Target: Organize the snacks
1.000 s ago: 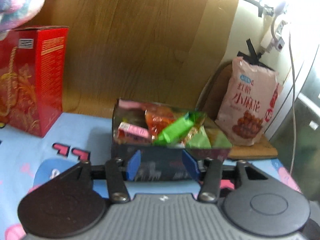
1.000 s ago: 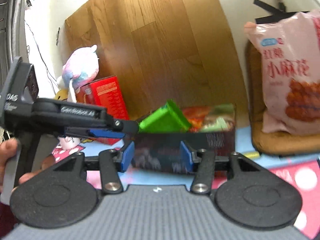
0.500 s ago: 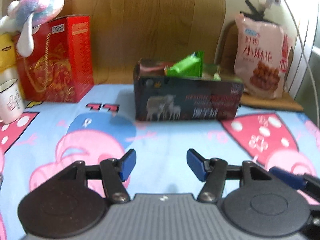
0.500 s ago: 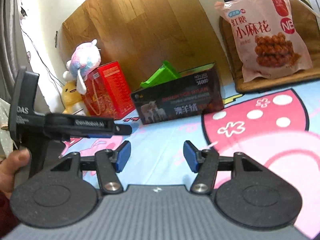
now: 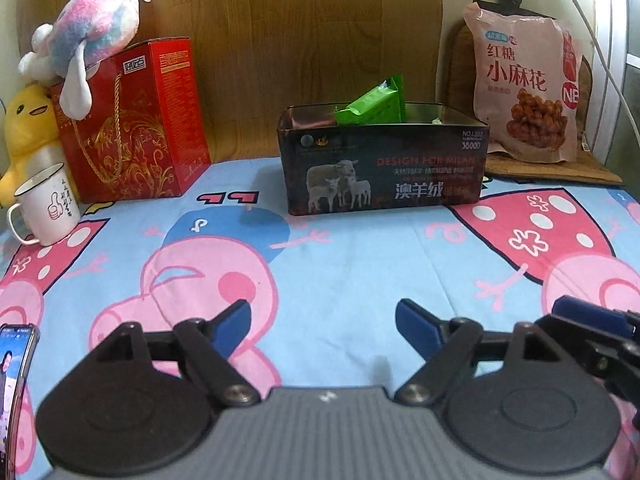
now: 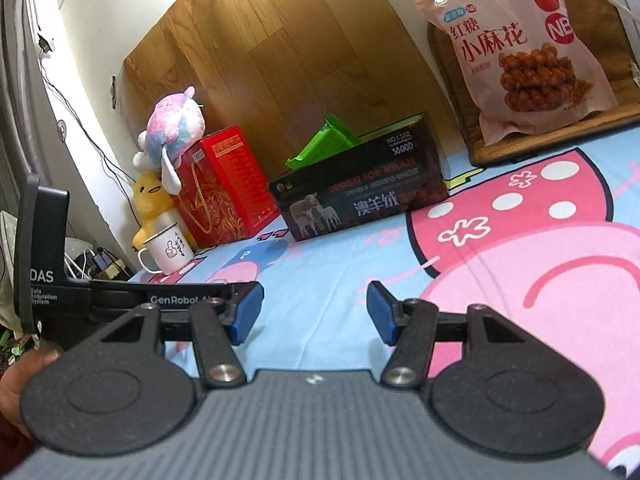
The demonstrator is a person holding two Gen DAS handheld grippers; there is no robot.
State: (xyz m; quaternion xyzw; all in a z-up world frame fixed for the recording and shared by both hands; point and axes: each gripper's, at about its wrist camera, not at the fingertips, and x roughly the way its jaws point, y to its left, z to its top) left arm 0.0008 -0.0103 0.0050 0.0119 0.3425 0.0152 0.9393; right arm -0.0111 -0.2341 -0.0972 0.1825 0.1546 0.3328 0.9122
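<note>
A cartoon sheet [image 5: 340,280] is spread across the lower frame. At upper right a pink snack bag [image 5: 524,88] is propped upright. A dark tin [image 5: 384,168] is seen at centre, a green packet [image 5: 376,104] sticking out of it. The left gripper [image 5: 323,326] has just been opening; its jaws are wide apart with nothing between. The right gripper [image 6: 315,312] is also parted and empty.

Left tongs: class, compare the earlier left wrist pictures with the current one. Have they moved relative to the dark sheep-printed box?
Yes. The left tongs have drawn back from the dark box, which now sits farther off across the cartoon cloth; their jaws have just been opening, empty.
</note>
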